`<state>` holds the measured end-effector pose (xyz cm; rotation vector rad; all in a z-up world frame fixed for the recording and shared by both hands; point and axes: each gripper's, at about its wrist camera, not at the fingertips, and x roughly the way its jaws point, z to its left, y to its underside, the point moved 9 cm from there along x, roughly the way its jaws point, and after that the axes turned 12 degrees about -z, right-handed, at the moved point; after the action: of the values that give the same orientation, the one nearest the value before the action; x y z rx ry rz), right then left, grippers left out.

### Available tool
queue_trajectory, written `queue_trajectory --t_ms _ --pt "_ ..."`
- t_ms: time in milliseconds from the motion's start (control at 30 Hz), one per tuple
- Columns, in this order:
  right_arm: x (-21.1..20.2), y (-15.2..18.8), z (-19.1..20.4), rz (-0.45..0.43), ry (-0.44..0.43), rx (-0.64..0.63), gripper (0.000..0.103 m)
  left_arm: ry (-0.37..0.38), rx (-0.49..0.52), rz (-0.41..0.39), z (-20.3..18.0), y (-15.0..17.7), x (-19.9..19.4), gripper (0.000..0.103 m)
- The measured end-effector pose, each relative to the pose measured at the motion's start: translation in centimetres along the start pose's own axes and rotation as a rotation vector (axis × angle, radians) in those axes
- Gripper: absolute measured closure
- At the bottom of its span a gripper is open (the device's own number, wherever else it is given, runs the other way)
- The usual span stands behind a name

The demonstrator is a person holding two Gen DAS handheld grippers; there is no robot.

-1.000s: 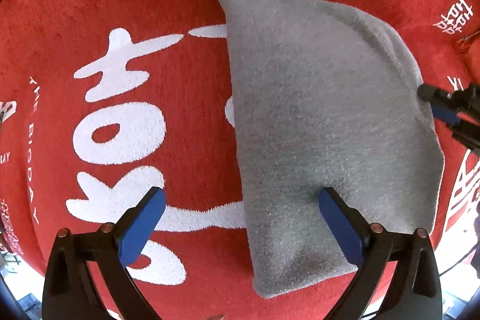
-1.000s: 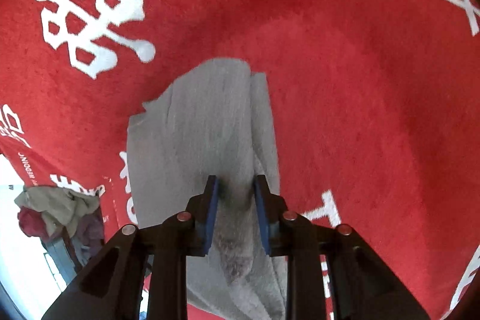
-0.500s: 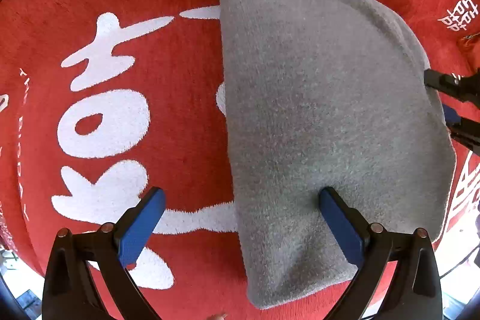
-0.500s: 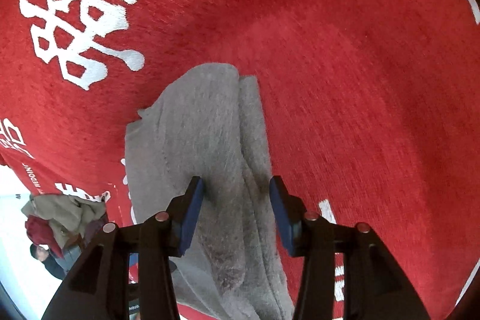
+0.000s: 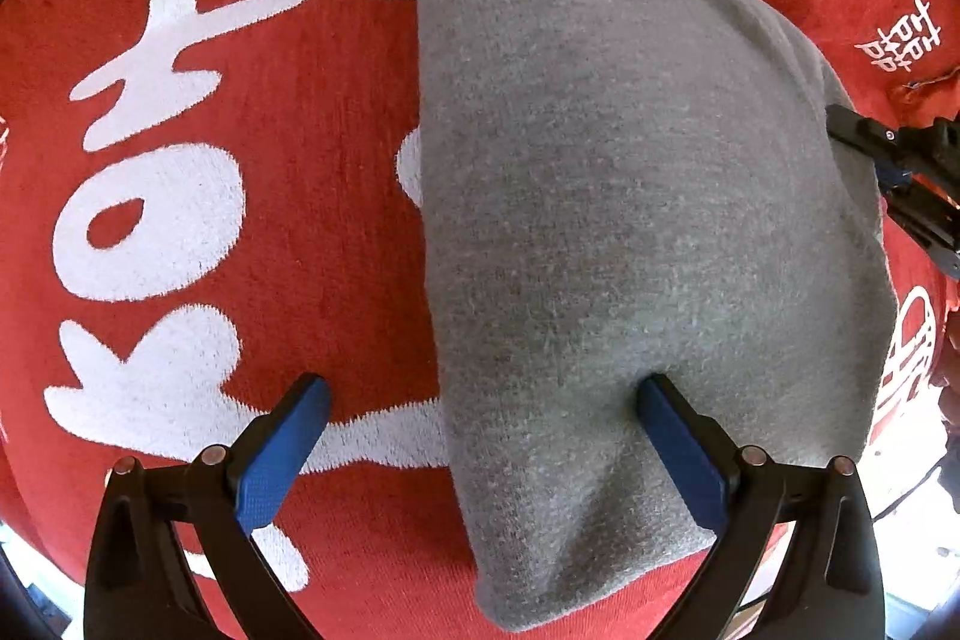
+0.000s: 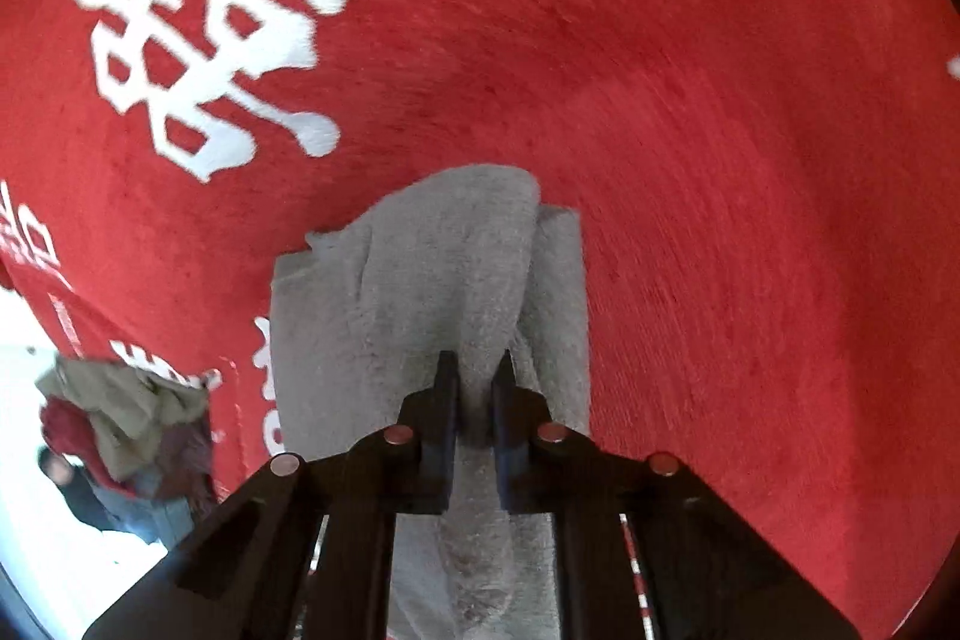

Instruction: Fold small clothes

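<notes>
Folding: a grey garment [image 5: 630, 232] lies doubled over on the red cloth [image 5: 300, 220] with white characters, its fold line running away from the left camera.
Right gripper [image 6: 477, 382]: jaws pressed nearly together, pinching a ridge of the grey garment along its near edge.
Left gripper [image 5: 480, 424]: jaws spread wide, one blue pad touching the garment's top layer, the other over bare red cloth; it grips nothing.
Step, as I judge it: the right pinch is set to lift or drag a layer for another fold.
Risk: the pinch looks narrow, so the knit may slip out, or only the top layer may come up and the stack skew. With the left jaws apart nothing anchors the pile, so a pull could slide it whole.
Edges: the cloth's border drops away at the right camera's lower left, near the garment.
Room: broad bare red cloth beyond and to the right of the garment.
</notes>
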<state>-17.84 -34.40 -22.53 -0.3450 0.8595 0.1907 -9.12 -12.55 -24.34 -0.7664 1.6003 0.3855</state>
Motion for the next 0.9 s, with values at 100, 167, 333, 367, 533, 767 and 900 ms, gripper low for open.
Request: queue_trajectory --t_ms 100,167,333,367,533,767,900 --pt "0.0 -0.1 -0.1 0.004 0.009 -0.021 0.093 0.002 -0.005 0.015 0.6 0.2 0.6 0.000" --pt "-0.1 -0.1 0.0 0.003 0.019 -0.038 0.093 -0.004 -0.001 0.026 -0.1 -0.3 0.7 0.000" --pt "-0.6 -0.2 0.1 -0.008 0.089 -0.145 0.093 -0.064 0.099 -0.056 -1.0 -1.7 -0.5 0.000" --pt "-0.7 -0.3 -0.1 -0.008 0.106 -0.159 0.093 -0.067 0.122 -0.071 -1.1 -1.8 -0.9 0.000" --pt "-1.5 -0.3 -2.3 0.000 0.142 -0.118 0.089 -0.074 0.142 -0.066 -0.1 -2.0 -1.4 0.000" --pt "-3.7 2.4 -3.8 0.052 0.094 0.008 0.058 -0.055 0.095 -0.055 2.8 -3.3 -1.1 0.000" --pt "-3.7 3.0 -4.1 0.062 0.005 0.080 0.058 -0.005 0.084 -0.056 3.3 -5.0 -0.9 0.000"
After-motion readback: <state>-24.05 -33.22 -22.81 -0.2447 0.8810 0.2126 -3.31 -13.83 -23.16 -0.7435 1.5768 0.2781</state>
